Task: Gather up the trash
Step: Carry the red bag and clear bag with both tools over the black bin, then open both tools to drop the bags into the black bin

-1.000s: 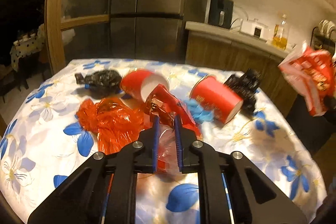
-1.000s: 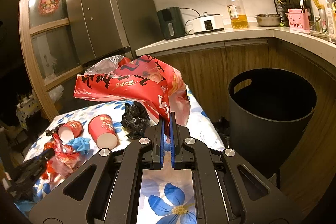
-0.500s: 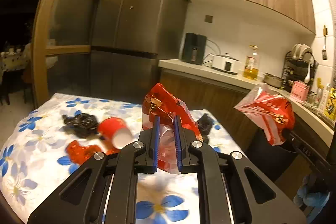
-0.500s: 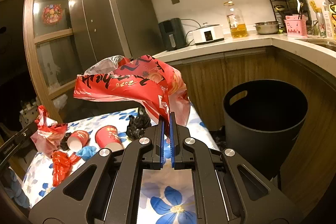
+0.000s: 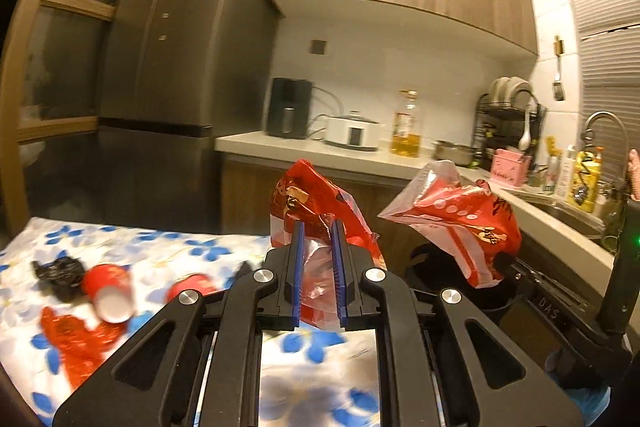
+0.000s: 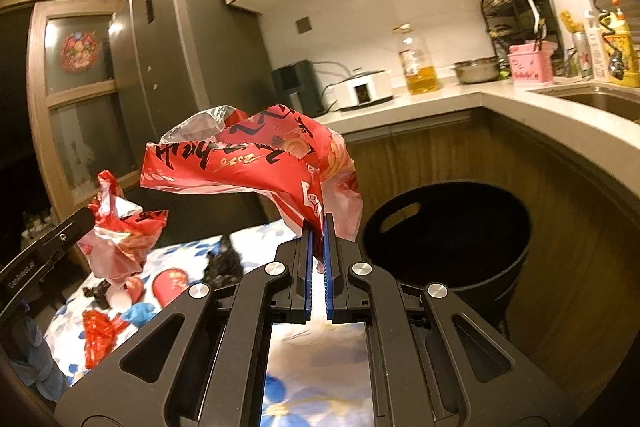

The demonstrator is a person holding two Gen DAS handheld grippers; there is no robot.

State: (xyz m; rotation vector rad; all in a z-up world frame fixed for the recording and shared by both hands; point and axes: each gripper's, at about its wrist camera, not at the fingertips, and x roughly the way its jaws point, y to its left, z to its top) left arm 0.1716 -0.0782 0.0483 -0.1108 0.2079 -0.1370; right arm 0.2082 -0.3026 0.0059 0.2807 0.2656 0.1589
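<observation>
My left gripper [image 5: 316, 239] is shut on a crumpled red and clear plastic bag [image 5: 316, 203], held in the air past the table's right end; it also shows in the right wrist view [image 6: 120, 231]. My right gripper [image 6: 317, 231] is shut on a large red snack wrapper [image 6: 256, 163], held up beside the black trash bin [image 6: 448, 235]; the wrapper also shows in the left wrist view [image 5: 460, 223], over the bin [image 5: 420, 263]. Red paper cups [image 5: 110, 287], a black bag [image 5: 60, 273] and a red wrapper [image 5: 76, 339] lie on the floral table [image 5: 168, 247].
A kitchen counter [image 6: 500, 95] with a cooker, oil bottle, pot and dish rack curves behind the bin. A tall grey fridge [image 5: 188, 67] stands beyond the table. A blue scrap [image 6: 136, 313] lies among the table litter.
Both grippers have swung right toward the bin with their wrappers held. The left gripper lifted its bag off the table a second ago and now carries it beyond the table's edge.
</observation>
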